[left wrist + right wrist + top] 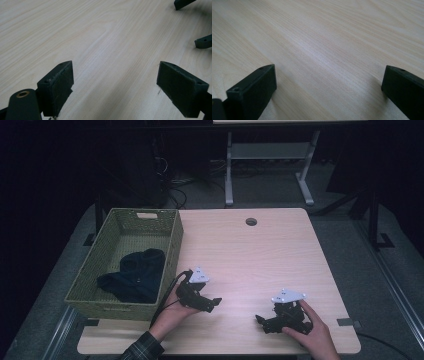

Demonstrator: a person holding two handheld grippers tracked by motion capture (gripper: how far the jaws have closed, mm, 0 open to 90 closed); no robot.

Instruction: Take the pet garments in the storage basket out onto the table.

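A green woven basket [172, 240] stands at the table's left side with a dark navy garment [135, 275] lying inside it. My left gripper [214, 303] rests low over the table just right of the basket's near corner, open, with bare wood between its jaws [115, 82]. My right gripper [261, 321] sits near the front edge to the right, also open over bare wood [329, 85]. The two grippers point toward each other. The right gripper's fingertips [203, 42] show at the upper right of the left gripper view.
The light wooden table [250, 255] has a round cable hole [251, 221] near its far edge. Beyond it stand a white desk frame [270, 165] and cables on a dark floor. A person's hands and a plaid sleeve [142, 349] enter from the bottom.
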